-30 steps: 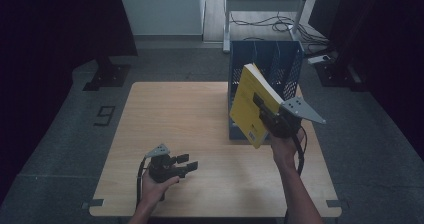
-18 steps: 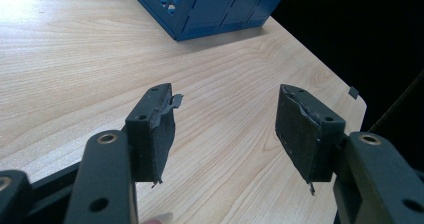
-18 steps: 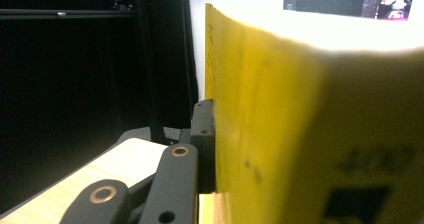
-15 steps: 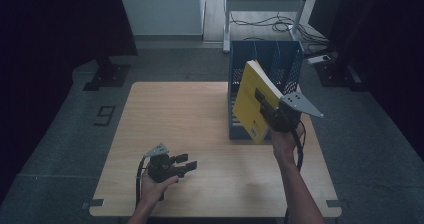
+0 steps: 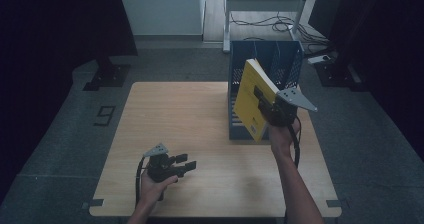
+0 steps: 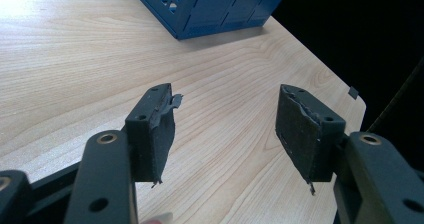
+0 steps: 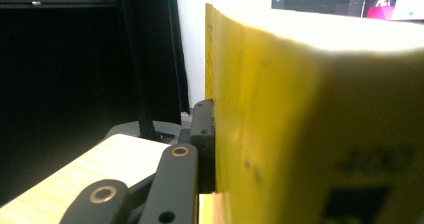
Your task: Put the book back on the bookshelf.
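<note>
Yellow book [image 5: 248, 101] is up in the air, pinched in your right gripper [image 5: 265, 106]. It hangs just in front of the blue rack [image 5: 280, 59], a little above the rack's near wall. The book stands tall but leans, with its top tipped toward the rack and its long side running up and down. The rack's slots open upward, so I think the book must go up and over that near wall, then drop in. Your right hand is the one next to the rack. Your left gripper [image 5: 184, 165] sits low over the table [image 5: 190, 109], far from the rack. Its jaws are spread wide and hold nothing.
</note>
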Demonstrator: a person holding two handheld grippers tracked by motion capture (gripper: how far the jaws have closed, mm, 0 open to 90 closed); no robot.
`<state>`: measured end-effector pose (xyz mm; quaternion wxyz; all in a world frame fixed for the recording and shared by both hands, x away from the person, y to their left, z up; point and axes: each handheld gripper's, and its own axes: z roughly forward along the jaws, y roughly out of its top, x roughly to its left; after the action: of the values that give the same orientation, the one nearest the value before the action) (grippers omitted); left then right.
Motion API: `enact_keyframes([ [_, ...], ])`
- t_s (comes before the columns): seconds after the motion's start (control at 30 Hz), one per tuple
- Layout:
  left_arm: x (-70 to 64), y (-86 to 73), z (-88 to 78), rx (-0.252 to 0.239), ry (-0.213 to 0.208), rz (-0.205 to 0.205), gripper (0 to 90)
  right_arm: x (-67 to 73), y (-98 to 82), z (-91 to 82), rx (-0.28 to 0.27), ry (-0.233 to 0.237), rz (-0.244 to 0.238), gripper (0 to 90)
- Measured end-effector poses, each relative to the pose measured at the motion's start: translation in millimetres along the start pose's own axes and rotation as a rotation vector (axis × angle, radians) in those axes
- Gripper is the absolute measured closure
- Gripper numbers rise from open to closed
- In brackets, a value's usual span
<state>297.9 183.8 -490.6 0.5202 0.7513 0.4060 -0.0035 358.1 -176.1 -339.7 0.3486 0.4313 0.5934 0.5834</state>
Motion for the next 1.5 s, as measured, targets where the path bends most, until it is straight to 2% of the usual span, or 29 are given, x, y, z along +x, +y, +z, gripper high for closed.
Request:
enact_keyframes([
  [0.3,-0.1,-0.4,0.8,0.006,-0.005,-0.002,40.5,2.3,-0.8,8.4,0.007,-0.005,-0.027,74.4],
  [0.7,0.4,-0.7,0.8,0.004,-0.005,-0.004,40.4,-1.0,-0.6,24.6,0.014,-0.037,-0.014,74.4],
  [0.9,0.0,-1.3,2.1,0.011,-0.008,-0.002,40.4,-1.8,-3.5,34.9,0.023,-0.059,-0.025,74.4],
  [1.33,-0.8,-2.0,4.5,0.02,-0.008,0.003,40.2,-5.2,-9.1,52.9,0.041,-0.081,-0.006,74.4],
  [1.5,-0.7,-2.0,4.2,0.017,-0.007,-0.003,40.2,-3.0,-9.9,59.6,0.048,-0.089,-0.022,74.3],
])
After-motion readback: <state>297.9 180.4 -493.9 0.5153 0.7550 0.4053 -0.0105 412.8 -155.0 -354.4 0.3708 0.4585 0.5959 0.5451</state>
